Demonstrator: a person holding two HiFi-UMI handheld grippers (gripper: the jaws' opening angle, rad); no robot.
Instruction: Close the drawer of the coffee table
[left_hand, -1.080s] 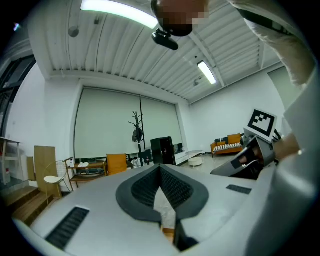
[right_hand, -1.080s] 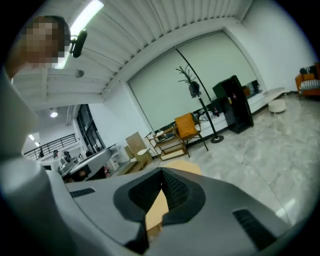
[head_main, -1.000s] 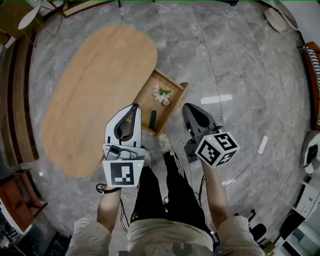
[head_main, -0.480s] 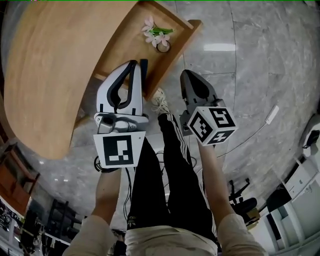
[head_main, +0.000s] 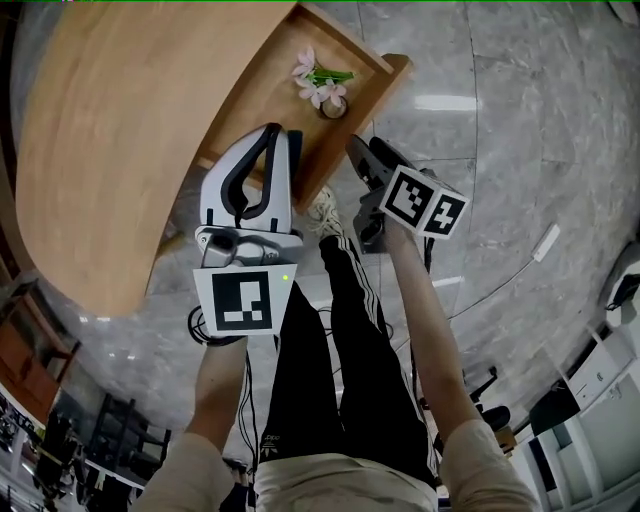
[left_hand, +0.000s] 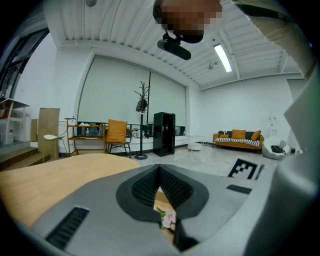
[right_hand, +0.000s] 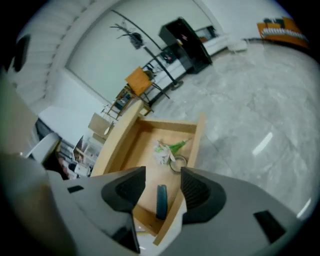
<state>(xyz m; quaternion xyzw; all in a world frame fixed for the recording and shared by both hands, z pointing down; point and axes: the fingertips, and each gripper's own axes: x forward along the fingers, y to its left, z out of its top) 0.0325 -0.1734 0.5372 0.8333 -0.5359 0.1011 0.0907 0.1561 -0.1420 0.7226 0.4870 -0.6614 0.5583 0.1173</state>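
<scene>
Showing the light wooden drawer (head_main: 288, 112) standing pulled out from the oval wooden coffee-table surface (head_main: 110, 130), with a pink flower sprig (head_main: 318, 85) and a dark blue oblong object (right_hand: 161, 201) inside. Left gripper (head_main: 279, 130): jaws closed tip to tip on nothing, over the drawer's near end. Right gripper (right_hand: 162, 182): jaws opening (nothing clasped), framing the near end of the drawer's front panel; contact cannot be judged.

Glossy grey marble floor (head_main: 520, 200), orange sofa (left_hand: 238, 138) against white wall (left_hand: 235, 112).
</scene>
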